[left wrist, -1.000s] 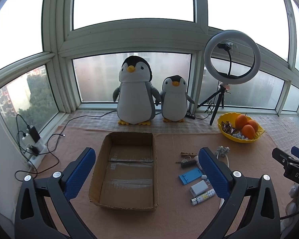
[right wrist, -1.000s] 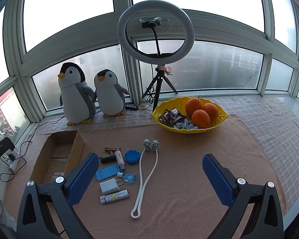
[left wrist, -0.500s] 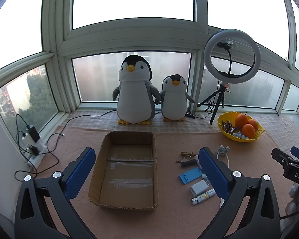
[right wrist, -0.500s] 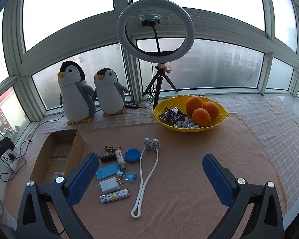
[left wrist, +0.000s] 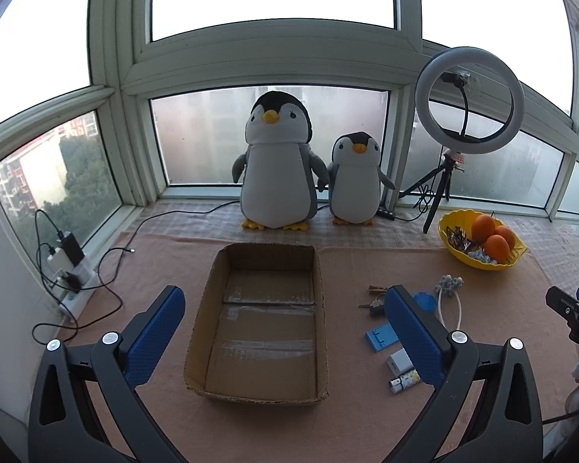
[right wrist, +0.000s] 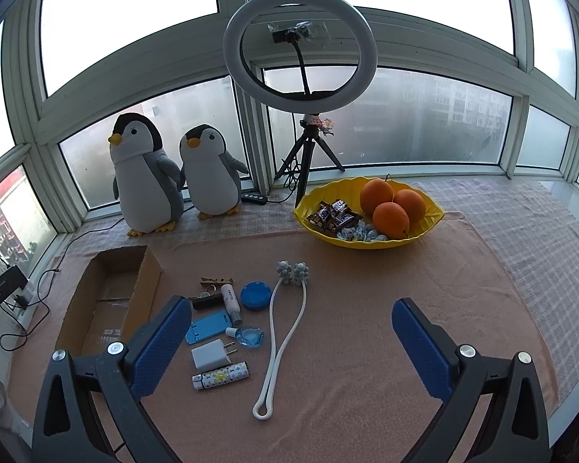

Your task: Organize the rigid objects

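Peach cloth [right wrist: 366, 308]: shallow brown cardboard box [left wrist: 258, 320], scattered trinkets; both grippers' jaws spread wide.

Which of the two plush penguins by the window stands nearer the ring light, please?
The smaller penguin: it stands between the bigger penguin and the ring light on its tripod.

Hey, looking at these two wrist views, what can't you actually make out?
- Left wrist view: the left gripper's finger hides part of the blue phone stand and blue round lid.
- Right wrist view: the cardboard box's near end sits behind the right gripper's finger.
- Both views: print on the patterned tube is too small to read.
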The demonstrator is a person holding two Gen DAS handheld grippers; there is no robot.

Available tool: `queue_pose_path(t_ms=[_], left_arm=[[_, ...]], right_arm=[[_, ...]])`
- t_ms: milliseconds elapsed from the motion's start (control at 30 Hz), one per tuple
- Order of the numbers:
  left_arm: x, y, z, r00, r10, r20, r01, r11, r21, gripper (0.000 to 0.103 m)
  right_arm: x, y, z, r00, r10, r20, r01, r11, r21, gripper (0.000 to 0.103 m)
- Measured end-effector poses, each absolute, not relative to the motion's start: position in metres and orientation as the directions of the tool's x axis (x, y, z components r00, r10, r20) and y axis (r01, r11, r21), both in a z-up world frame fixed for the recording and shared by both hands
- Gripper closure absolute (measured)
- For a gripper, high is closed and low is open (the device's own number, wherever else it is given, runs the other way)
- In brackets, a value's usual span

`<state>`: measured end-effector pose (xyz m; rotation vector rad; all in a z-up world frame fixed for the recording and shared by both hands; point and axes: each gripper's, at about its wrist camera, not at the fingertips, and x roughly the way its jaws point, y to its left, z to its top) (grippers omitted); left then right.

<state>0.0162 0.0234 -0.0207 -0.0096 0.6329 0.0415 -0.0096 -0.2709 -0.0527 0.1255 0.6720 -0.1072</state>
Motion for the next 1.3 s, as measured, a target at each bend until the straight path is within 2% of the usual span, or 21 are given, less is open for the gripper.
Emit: queue_pose_path(t_ms=[367, 567, 933, 1300], left_arm=[[0.033, 0.089, -0.056, 0.724, 0.142, -0.675, -0.184, 0.983, 0.010, 0.000], [0.047, 0.121, -0.085, 0.661, 0.207, -0.721, -0.243, 0.968, 0.055, 0.000], [0.086, 0.146, -0.152, 0.525, 0.211, -0.825, -0.243, 0.966, 0.092, 0.001], [0.107, 0.150, -0.187, 0.454, 0.204, -0.867, -0.228, 0.968, 0.108, 0.012]], right_arm=[[-0.004, -0.274, -0.062, 0.771, -0.034, -0.636, 0.128, 0.986, 0.103, 0.000], [0.000, -0.274, -0.067, 0.767, -0.038, -0.641, 0.127, 0.987, 0.094, 0.000], [0.012, -0.282, -0.085, 0.742, -0.048, -0.669, 0.122, 0.991, 0.064, 0.000], [0.049, -0.321, -0.133, 0.643, 0.097, -0.759, 0.155, 0.955, 0.253, 0.000]])
